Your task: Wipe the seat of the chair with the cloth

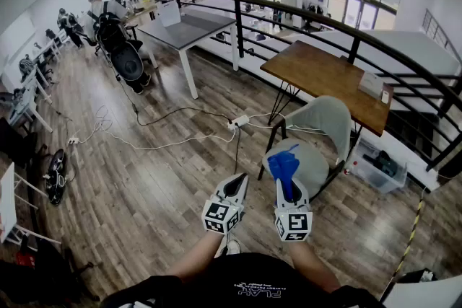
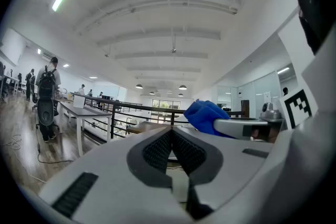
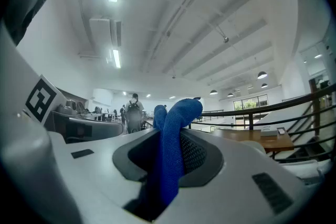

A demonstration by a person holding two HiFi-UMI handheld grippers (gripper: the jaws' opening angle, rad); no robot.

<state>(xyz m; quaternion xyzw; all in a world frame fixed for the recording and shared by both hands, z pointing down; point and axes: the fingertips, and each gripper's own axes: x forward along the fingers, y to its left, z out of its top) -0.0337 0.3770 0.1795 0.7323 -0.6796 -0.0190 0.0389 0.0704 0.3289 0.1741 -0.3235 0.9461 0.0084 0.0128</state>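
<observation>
Right gripper (image 1: pixel 287 189) clamps a blue cloth (image 1: pixel 284 164) that sticks up past its jaws, over the near edge of the grey chair (image 1: pixel 323 122) seat; contact is unclear. Left gripper (image 1: pixel 236 189) sits just beside, jaws closed on nothing. Wooden table (image 1: pixel 317 72) stands behind the chair.

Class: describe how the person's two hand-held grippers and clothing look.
The left hand-held gripper and right hand-held gripper have white moulded shells with dark grey ribbed pads. Each carries a cube with black-and-white square markers. The person wears a black top.
</observation>
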